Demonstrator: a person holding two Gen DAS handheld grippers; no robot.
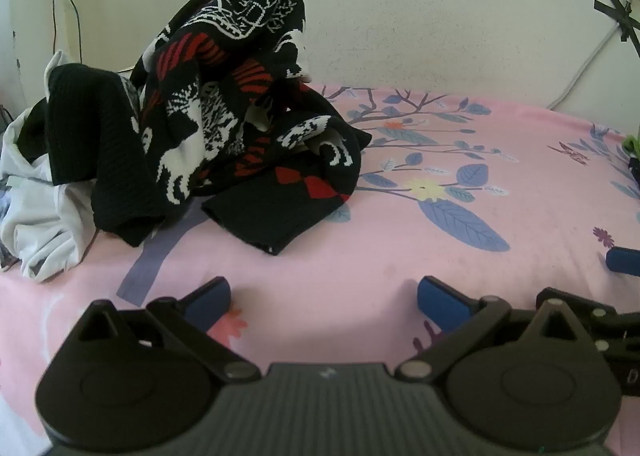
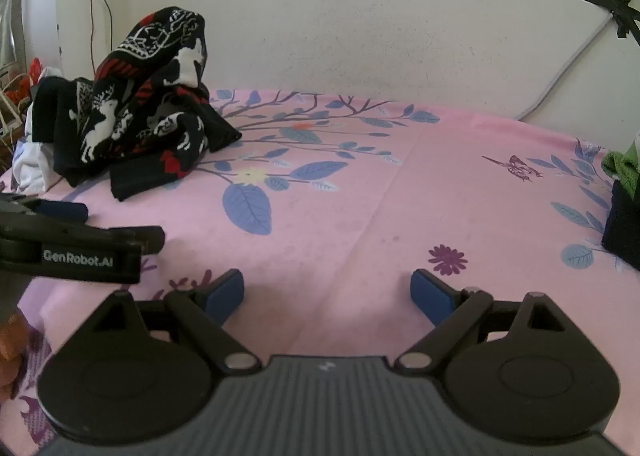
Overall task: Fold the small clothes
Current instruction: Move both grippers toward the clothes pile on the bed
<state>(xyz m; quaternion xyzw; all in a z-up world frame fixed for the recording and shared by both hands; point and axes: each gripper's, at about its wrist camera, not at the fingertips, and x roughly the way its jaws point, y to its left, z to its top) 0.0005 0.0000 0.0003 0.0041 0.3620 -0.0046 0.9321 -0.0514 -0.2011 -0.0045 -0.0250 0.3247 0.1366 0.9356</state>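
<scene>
Nowhere near folded yet: both my tongs hang empty over the bed.

My left gripper [image 1: 324, 296] and right gripper [image 2: 327, 290] stand spread wide with nothing between the blue pads, above the bare pink sheet [image 1: 460, 256]. I count one black patterned sweater [image 1: 224, 116], heaped and crumpled at the far left by the wall, leaning on one white garment [image 1: 44, 216], also unfolded. At the right edge sits something green [image 2: 622, 170] on a dark block; whether those are folded clothes I cannot tell. Judging by this, all the folding remains.
</scene>
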